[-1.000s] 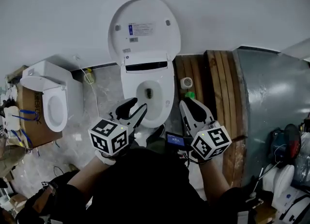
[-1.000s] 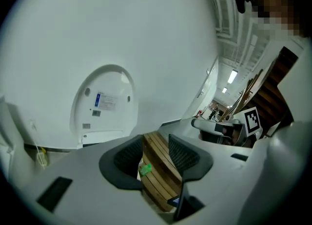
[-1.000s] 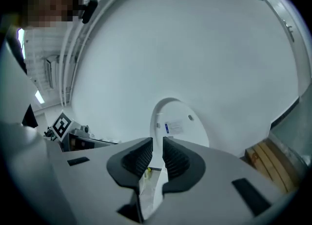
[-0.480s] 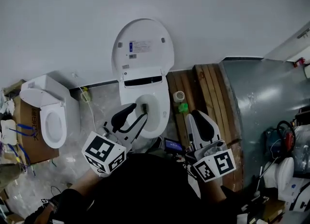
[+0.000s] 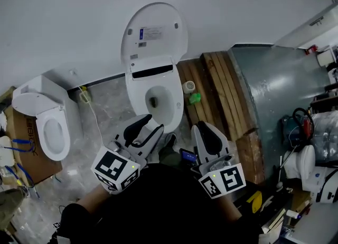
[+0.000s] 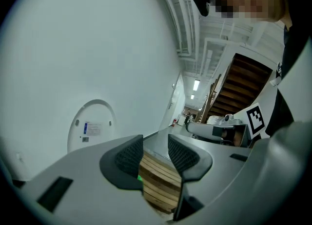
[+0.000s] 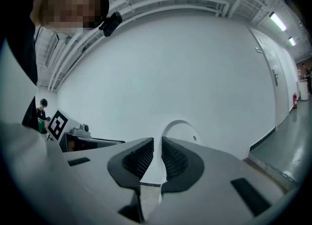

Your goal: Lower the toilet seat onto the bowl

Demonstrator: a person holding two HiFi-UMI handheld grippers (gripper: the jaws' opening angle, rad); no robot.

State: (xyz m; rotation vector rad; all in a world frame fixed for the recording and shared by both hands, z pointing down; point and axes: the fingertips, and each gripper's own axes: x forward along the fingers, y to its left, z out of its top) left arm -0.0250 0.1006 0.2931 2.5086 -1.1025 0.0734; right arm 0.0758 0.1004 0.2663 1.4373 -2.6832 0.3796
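Observation:
The white toilet's lid stands upright against the wall, also seen as lid and lid. Below it lies the bowl with its oval opening; I cannot tell the seat from the rim. My left gripper hovers just short of the bowl's front, open, with nothing between its pads. My right gripper hangs to the right of the bowl's front, its jaws shut with only a thin slit and nothing in them. Neither gripper touches the toilet.
A second white toilet stands at the left beside a cardboard box. Wooden planks and a grey metal panel lie to the right of the bowl. A tape roll and a small green thing rest on the planks.
Both grippers have lifted and drawn back from the bowl's front toward the person. The view has swung, so the toilet sits higher in the picture.

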